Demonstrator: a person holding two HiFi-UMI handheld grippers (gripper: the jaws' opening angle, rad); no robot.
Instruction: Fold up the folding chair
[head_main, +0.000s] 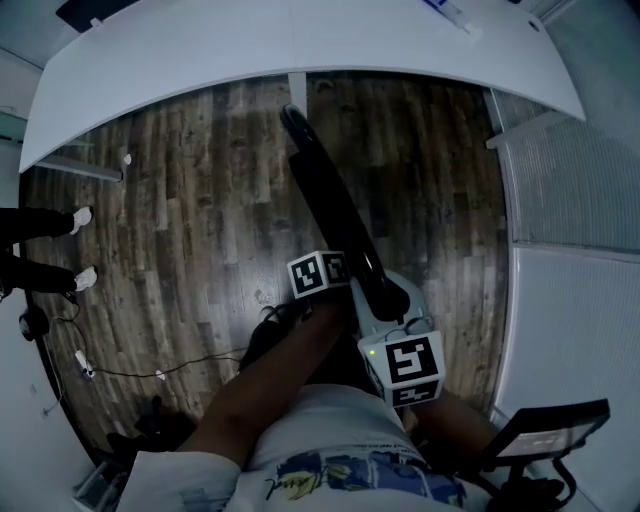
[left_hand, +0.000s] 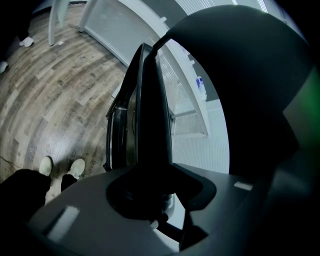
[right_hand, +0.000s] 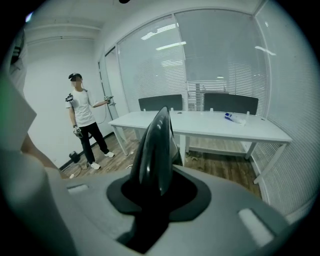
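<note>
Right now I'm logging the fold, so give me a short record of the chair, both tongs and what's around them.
chair: black, looks folded flat, seen edge-on
left tongs: shut on chair
right tongs: shut on chair
table: white, beyond chair
person: standing left of table
floor: wood planks

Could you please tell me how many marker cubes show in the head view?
2: one cube on the left gripper, beside the folding chair; the other on the right gripper, lower right. None seems hidden.
</note>
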